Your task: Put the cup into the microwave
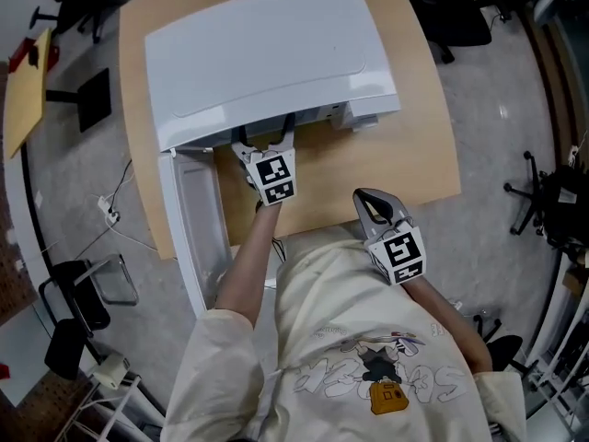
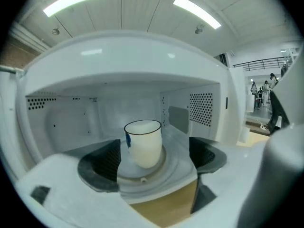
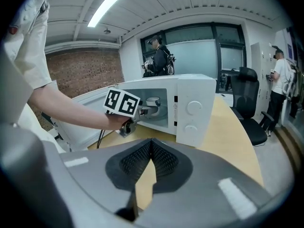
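The white cup [image 2: 144, 144] with a dark rim stands upright on the turntable inside the white microwave [image 1: 267, 53], and shows small through the opening in the right gripper view [image 3: 153, 101]. My left gripper [image 1: 267, 141] is at the mouth of the oven and is open [image 2: 154, 163]. Its dark pads [image 2: 102, 165] stand wide to either side of the cup, short of it, and do not touch it. My right gripper [image 1: 375, 205] hangs over the table's near edge, shut with nothing in it [image 3: 151, 148].
The microwave door [image 1: 198, 228] is swung open toward me on the left, past the edge of the wooden table [image 1: 405, 155]. The control panel [image 3: 192, 110] is on the oven's right side. Office chairs [image 1: 460, 12] and standing people [image 3: 159, 56] surround the table.
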Motion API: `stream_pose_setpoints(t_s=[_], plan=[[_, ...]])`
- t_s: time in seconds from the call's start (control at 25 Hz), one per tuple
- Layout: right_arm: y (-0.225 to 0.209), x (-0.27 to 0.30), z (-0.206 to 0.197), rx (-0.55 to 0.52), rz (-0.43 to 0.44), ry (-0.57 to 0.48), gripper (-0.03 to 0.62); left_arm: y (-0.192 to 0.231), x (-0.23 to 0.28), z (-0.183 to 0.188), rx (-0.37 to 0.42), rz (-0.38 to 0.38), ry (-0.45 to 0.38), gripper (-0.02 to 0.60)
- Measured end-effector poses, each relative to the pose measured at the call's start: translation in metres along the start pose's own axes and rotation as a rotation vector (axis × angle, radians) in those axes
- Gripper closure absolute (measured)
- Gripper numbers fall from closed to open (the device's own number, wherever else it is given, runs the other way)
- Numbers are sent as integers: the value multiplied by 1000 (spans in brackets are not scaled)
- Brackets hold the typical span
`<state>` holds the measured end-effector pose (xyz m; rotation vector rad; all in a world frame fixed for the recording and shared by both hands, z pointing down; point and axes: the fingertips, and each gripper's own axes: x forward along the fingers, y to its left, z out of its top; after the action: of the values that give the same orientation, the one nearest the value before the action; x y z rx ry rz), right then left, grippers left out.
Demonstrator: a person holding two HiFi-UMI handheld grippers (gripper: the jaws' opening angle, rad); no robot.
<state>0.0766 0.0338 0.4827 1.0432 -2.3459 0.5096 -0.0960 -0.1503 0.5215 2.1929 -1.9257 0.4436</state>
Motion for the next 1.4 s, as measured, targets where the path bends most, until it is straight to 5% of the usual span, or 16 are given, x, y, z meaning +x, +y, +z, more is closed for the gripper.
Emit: stream_pose_setpoints(t_s=[0.2, 0.48, 0.72, 1.4], plan=[[1, 8, 23, -3, 36, -55, 588, -23, -46, 8, -5, -28, 32, 190], [6, 20, 44, -39, 68, -94, 589, -52, -113, 12, -38, -61, 89, 581], [11, 28, 49, -40, 106, -105, 589, -73, -148, 8, -62, -146, 159, 580], [10, 33, 49, -36, 123, -96, 589, -79, -150, 6, -103, -191, 186, 580]])
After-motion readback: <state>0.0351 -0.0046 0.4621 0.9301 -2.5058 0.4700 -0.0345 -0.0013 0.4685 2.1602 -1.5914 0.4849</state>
